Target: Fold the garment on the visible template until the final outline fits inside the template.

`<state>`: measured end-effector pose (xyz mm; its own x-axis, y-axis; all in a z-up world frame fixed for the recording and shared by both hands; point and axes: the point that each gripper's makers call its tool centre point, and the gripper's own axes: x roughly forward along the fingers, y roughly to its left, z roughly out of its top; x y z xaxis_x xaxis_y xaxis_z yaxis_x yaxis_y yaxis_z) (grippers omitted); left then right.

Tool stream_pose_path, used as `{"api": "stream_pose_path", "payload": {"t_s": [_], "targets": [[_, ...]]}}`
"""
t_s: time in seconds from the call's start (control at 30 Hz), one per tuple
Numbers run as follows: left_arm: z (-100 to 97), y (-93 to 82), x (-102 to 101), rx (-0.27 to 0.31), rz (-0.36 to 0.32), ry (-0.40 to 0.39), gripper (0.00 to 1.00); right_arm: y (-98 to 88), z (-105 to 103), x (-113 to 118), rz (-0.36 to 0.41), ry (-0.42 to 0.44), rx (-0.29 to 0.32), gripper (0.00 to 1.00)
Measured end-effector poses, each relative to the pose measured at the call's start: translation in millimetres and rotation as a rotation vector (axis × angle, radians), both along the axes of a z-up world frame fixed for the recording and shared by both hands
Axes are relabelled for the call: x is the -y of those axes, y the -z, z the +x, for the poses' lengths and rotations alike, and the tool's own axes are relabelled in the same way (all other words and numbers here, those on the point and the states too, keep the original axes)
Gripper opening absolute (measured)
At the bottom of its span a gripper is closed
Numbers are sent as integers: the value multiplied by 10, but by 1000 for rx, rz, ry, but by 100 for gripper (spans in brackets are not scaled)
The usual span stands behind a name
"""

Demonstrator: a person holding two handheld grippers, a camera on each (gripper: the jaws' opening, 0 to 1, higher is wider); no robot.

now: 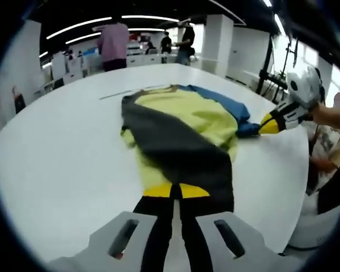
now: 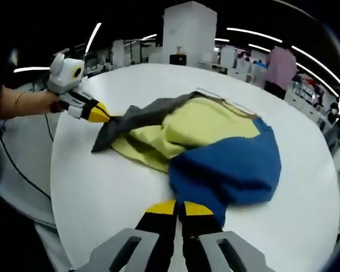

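A person in a pink top (image 1: 114,44) was seen standing beyond the round white table (image 1: 56,164). Long white ceiling light strips (image 1: 102,25) were lit overhead.

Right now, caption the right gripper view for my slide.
Right gripper pinching the blue part of the garment on the white table, left gripper holding the grey end.
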<state>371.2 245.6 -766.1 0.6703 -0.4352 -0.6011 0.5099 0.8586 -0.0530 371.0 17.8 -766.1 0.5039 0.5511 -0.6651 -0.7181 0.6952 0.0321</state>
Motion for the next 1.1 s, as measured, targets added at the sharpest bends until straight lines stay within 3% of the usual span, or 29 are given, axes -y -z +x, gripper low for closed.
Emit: {"api": "stream_pose_path", "payload": {"t_s": [0.33,0.57,0.7,0.93,1.1], "targets": [[23,-406,-274,70,-11,-83,0,-560,264,227,117,117,45,0],[113,-675,-621,124,14,-156,0,-874,455,471,211,212,50,0],[153,-744,-810,137,47,-182,0,-990,536,630,255,265,47,0],[272,-789,-1240,138,92,-261,0,-1114,721,1009,241,355,78,0],[415,-796,-1596,148,128,-327,0,-1085,852,1330,219,452,77,0]]}}
